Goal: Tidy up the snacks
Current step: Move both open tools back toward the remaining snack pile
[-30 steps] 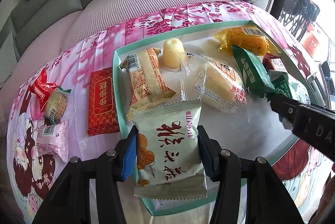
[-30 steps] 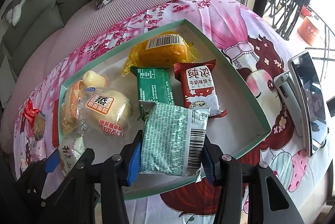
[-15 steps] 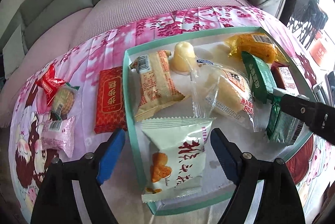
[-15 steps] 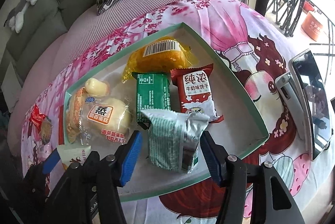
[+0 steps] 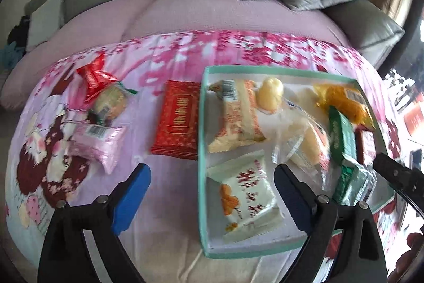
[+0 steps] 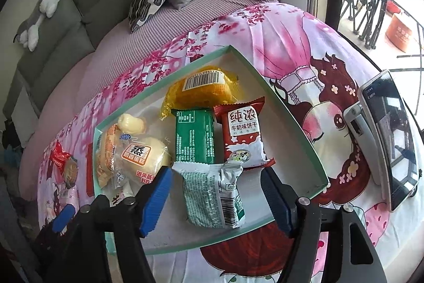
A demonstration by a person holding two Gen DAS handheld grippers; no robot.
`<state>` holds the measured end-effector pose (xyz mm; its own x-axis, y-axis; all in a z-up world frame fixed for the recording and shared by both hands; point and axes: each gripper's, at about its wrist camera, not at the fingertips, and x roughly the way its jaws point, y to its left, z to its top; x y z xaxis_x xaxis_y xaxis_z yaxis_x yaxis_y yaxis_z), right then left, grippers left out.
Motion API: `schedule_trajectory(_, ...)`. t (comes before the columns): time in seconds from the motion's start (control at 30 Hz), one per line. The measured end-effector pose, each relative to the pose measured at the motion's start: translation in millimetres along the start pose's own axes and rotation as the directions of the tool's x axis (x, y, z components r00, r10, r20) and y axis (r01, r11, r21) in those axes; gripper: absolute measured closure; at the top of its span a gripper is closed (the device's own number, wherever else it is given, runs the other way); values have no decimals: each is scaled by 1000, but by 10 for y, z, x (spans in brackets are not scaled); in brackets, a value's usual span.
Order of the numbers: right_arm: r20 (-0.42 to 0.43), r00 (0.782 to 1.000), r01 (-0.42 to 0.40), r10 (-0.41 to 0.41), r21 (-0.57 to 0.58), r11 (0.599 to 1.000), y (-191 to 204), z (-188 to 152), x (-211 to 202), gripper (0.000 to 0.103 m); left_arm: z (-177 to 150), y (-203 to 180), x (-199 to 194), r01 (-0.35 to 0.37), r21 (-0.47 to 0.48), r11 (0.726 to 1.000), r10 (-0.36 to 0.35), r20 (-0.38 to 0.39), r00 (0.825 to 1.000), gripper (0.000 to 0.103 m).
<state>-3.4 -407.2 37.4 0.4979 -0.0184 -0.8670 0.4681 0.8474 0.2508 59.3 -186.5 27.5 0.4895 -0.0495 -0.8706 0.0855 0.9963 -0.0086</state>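
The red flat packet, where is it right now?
In the left wrist view, the red packet lies on the cloth, just outside the tray's left wall.

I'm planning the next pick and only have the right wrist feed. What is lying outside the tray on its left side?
Observer: A flat red packet lies on the cloth right beside the tray's left wall, outside it.
Operator: Anything farther out?
Observer: Yes, a pink packet lies farther left, barcode facing up.
Operator: Is the left gripper carrying anything?
Observer: No, the left gripper is open and empty. A white packet lies in the tray just ahead of it.
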Motion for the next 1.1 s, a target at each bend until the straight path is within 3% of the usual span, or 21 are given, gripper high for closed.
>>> schedule_trajectory(0.1, 0, 1000, 27, -27, -8, 1000, -17, 3, 2, 23, 30, 124, -16, -51, -55, 997, 49, -26, 998, 8)
schedule_trajectory(0.23, -7, 1000, 18, -18, -20, 1000, -7, -4, 30, 21, 39, 296, -6, -63, -132, 989, 56, -56, 997, 8)
schedule_trajectory(0.3, 1, 1000, 18, -18, -34, 999, 14, -12, 26, 17, 48, 367, 11, -75, -145, 987, 66, -61, 996, 1)
schedule_trajectory(0.47, -10, 999, 36, -36, -54, 998, 82, -45, 95, 12, 54, 466, 91, -71, -173, 982, 57, -84, 995, 0)
schedule_trajectory(0.57, -8, 999, 49, -50, -85, 995, 155, -65, 120, 0, 55, 557, 159, -57, -200, 978, 37, -102, 994, 0)
schedule_trajectory(0.97, 6, 997, 80, -80, -178, 981, 438, -142, 134, 0, 37, 735, 339, -31, -218, 975, -3, -154, 988, 0)
schedule_trajectory(1.1, 35, 998, 63, -58, -199, 978, 583, -166, 51, 0, 75, 789, 327, -54, -193, 980, 26, -144, 989, 0)
